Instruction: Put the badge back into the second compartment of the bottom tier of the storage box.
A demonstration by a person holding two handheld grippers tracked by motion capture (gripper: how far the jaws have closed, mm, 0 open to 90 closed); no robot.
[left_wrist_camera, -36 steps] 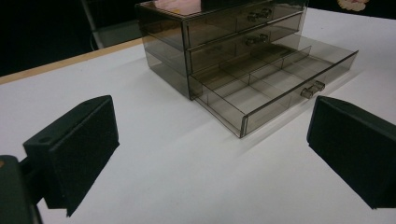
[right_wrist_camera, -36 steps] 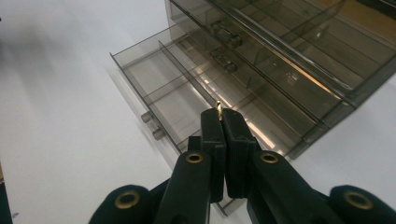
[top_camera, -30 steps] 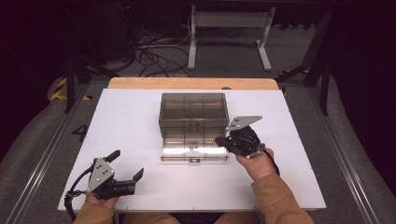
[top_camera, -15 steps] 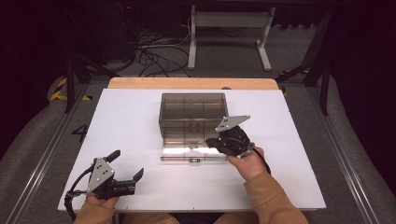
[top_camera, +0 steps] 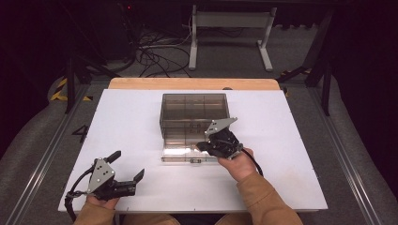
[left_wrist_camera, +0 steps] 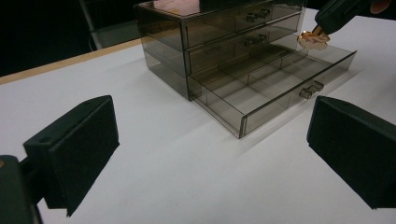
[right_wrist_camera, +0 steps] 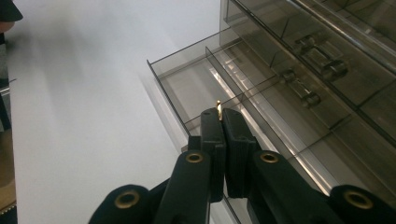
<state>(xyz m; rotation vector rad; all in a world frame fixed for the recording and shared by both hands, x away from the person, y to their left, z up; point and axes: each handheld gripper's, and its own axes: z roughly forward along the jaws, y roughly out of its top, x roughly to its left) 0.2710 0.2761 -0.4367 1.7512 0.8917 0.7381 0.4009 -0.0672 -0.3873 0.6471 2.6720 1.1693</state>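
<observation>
- At the near left corner of the white table [top_camera: 117, 122], the left gripper [top_camera: 123, 168] rests in a person's hand with its jaws spread wide and nothing between them.
- In the left gripper view, its two black fingers [left_wrist_camera: 74, 149] stand well apart at either side of the frame, bare tabletop showing between the pads.
- Ahead of those open fingers stands a smoky clear drawer cabinet [top_camera: 193, 115], three drawers high, its two upper drawers pushed in.
- The bottom drawer [top_camera: 187, 152] is pulled out toward the person, its dividers marking off several compartments and its small clear handle [left_wrist_camera: 312, 88] facing the left gripper.
- To the right, the right gripper [top_camera: 201, 146], held in a hand with a tan sleeve [top_camera: 263, 201], hangs over the right part of the open drawer.
- Its jaws are pressed together on a small gold-coloured piece [right_wrist_camera: 218, 108], thin and flat, which sticks out just past the fingertips.
- From the left gripper view the same piece [left_wrist_camera: 314, 39] shows as a little scalloped, flower-like disc hanging below the tips, just above the drawer's far right compartment and apart from its floor.
- In the right gripper view the closed fingertips [right_wrist_camera: 212, 126] point down at a divider inside the drawer, with the handles of the upper drawers [right_wrist_camera: 317, 58] off to their right.
</observation>
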